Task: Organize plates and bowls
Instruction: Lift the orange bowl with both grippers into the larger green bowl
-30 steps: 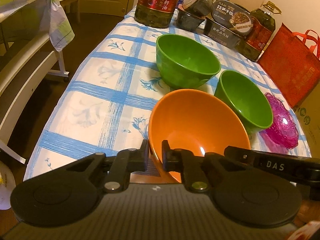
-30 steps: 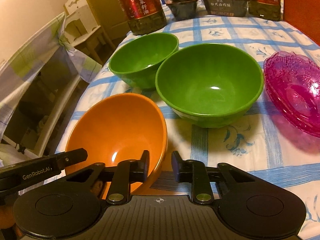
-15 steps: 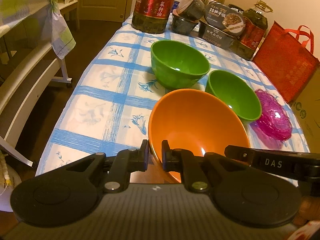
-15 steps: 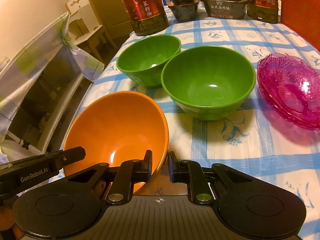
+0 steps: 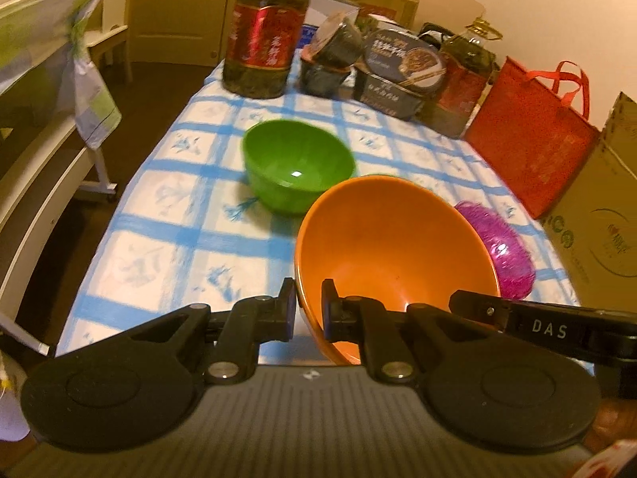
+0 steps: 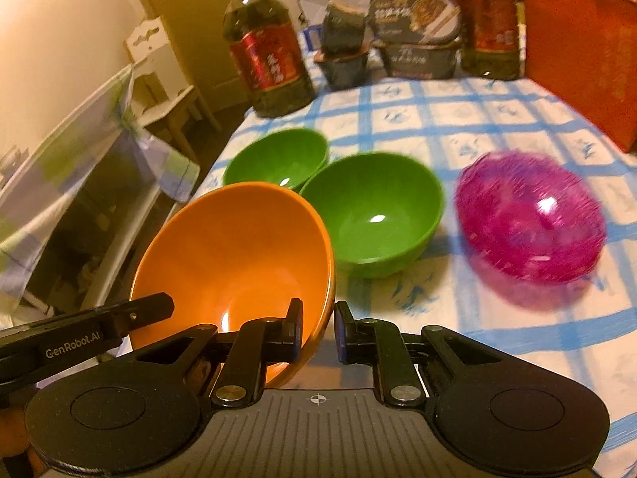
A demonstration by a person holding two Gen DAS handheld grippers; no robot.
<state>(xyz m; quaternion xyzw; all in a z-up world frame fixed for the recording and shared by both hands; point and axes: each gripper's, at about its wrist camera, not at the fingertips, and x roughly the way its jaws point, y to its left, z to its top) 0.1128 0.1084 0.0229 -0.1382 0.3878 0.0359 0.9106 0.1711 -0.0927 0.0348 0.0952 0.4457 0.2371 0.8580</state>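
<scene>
An orange bowl hangs tilted above the table's near end, held by both grippers. My left gripper is shut on its left rim, my right gripper is shut on its right rim. Two green bowls stand on the blue-checked cloth: one farther left, the other just beyond the orange bowl, which hides nearly all of it in the left wrist view. A stack of pink glass plates lies to the right.
Two big oil bottles, dark food tubs and small cups line the table's far end. A red bag and a cardboard box stand at the right edge. A shelf unit stands left of the table.
Both grippers have lifted the orange bowl off the table; the green bowls and pink plates now look lower and farther, and the orange bowl now covers the nearer green bowl in the left view.
</scene>
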